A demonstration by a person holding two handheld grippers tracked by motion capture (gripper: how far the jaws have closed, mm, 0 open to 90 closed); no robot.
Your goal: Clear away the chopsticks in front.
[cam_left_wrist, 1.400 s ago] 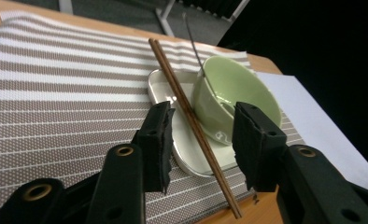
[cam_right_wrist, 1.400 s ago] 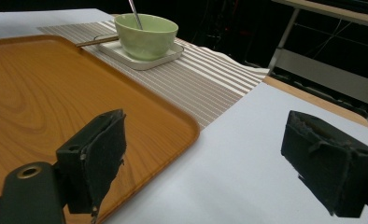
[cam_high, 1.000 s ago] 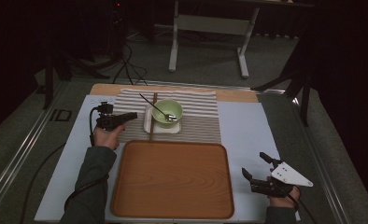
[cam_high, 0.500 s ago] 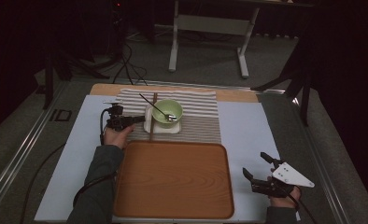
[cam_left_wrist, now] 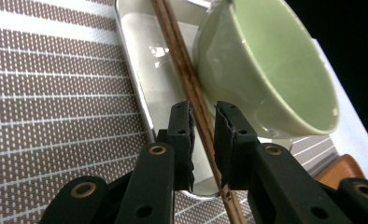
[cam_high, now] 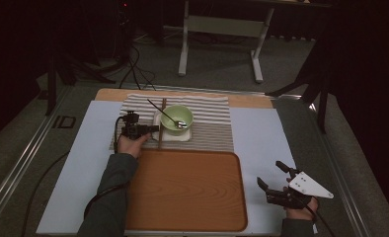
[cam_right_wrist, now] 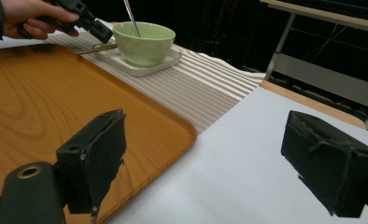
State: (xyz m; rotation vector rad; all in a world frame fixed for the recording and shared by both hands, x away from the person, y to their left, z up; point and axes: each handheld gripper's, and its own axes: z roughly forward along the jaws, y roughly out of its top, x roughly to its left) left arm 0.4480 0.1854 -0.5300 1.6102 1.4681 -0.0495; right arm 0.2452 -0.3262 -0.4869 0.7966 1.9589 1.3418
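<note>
The left gripper (cam_left_wrist: pixel 202 135) has just been closing around the chopsticks (cam_left_wrist: pixel 187 84), which lie on the white plate (cam_left_wrist: pixel 145 79) beside the green bowl (cam_left_wrist: pixel 271 70); its pads are not yet clamped. Lifting remains. The right gripper (cam_high: pixel 277 185) waits open beside the wooden tray (cam_high: pixel 182 192).

No readable text, labels, brands or numbers anywhere around me; one floor mark is too blurry to read.

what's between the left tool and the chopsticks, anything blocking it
Nothing visible. The left tool already straddles the chopsticks, which lie along the white plate beside the green bowl. Its jaws have just been closing, and a small gap shows on each side of the sticks.
</note>
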